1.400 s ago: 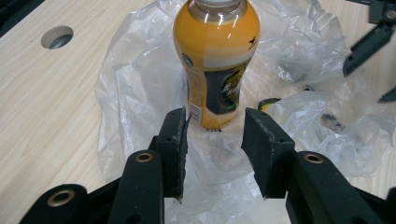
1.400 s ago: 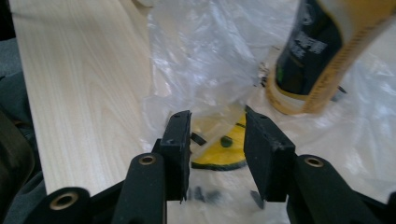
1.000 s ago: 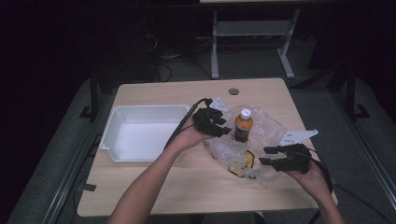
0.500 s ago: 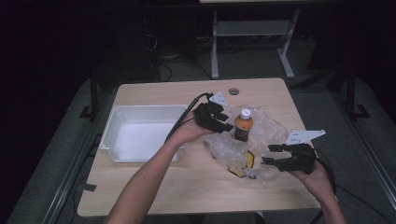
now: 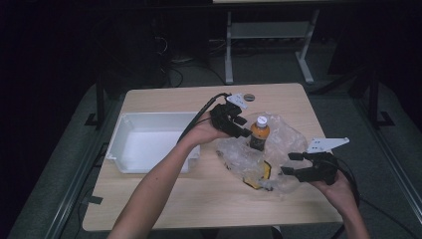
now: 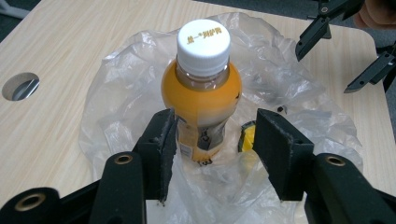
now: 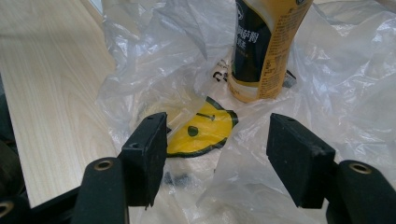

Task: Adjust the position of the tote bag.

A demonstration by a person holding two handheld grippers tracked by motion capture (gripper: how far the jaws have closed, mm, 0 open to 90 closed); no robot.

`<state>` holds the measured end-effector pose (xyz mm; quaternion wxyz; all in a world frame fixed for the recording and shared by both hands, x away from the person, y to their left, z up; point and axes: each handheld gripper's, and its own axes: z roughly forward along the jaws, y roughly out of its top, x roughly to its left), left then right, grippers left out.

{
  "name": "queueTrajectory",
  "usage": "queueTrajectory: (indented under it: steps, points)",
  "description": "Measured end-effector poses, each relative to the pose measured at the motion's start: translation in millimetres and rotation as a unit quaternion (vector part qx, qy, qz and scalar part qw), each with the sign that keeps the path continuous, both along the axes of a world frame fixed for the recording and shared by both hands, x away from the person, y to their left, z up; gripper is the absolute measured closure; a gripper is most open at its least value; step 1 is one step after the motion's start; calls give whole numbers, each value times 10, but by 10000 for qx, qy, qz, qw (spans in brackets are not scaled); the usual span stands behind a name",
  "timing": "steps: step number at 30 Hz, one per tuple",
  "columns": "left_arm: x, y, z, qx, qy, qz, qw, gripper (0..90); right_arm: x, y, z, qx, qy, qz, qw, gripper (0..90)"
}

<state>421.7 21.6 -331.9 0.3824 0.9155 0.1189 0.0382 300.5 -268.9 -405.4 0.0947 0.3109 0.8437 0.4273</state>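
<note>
Tongs point(image 6: 212, 154) wider, bottle point(image 6: 203, 93) between

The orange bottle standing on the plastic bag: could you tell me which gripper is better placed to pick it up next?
Probably the left. The left gripper has its jaws open on either side of the bottle, which stands upright. The right gripper faces the crumpled plastic bag lower down, farther from the bottle.
</note>
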Motion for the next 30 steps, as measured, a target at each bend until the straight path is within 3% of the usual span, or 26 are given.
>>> queueTrajectory:
  steps: [9, 30]
  points:
    - [88, -65, 45, 4, 34, -275, 9996, 448, -1, -37, 18, 61, -54, -93, 9999, 334]
    - [264, -272, 69, 233, 156, -540, 9982, 429, 0, -75, 16, 64, -91, -220, 9997, 279]
